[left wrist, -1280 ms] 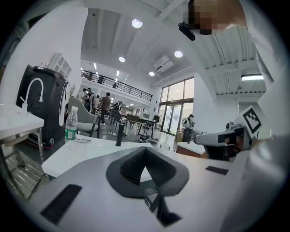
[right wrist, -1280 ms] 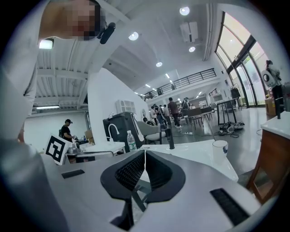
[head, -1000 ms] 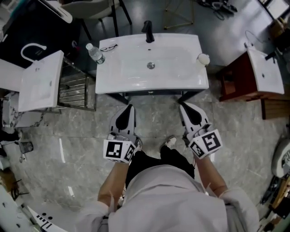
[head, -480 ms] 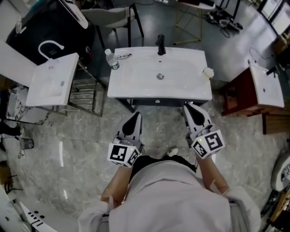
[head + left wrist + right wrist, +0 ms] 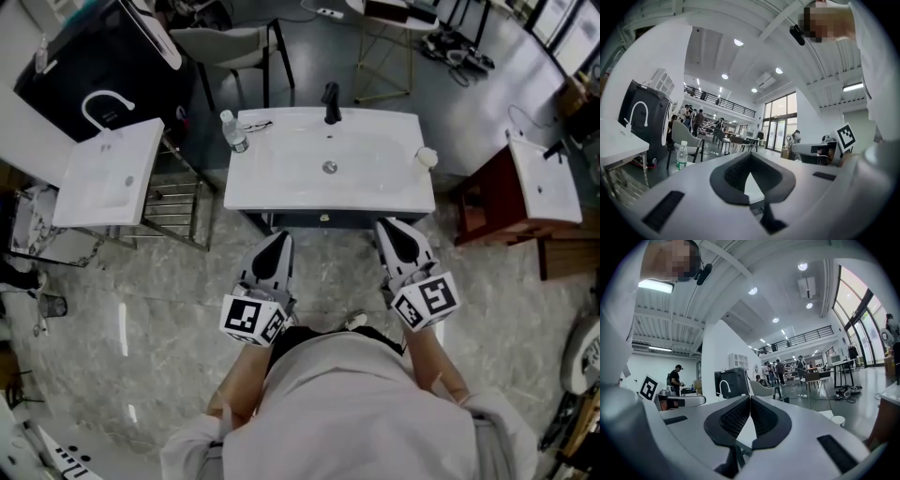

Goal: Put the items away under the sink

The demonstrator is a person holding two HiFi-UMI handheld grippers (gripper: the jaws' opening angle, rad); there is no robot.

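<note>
A white sink top [image 5: 281, 183] with a black faucet [image 5: 331, 101] stands on a dark cabinet ahead of me. On its left rim stand a clear water bottle [image 5: 232, 131] [image 5: 682, 155] and a pair of glasses [image 5: 255, 123]. A small round cream cup [image 5: 427, 157] [image 5: 838, 420] sits on the right rim. My left gripper [image 5: 279, 242] [image 5: 750, 155] and right gripper [image 5: 394, 231] [image 5: 750, 399] are held side by side just in front of the cabinet, above the floor. Both are shut with nothing between the jaws.
A second white basin [image 5: 103, 173] rests on a metal rack [image 5: 173, 202] to the left. At the right stands a dark red cabinet [image 5: 487, 192] carrying another basin [image 5: 548, 178]. A chair [image 5: 220, 42] is behind the sink. The floor is grey marble tile [image 5: 141, 281].
The view has drawn back from the sink, which now sits higher and smaller in the head view. Both grippers stay shut and side by side, drifting slightly right.
</note>
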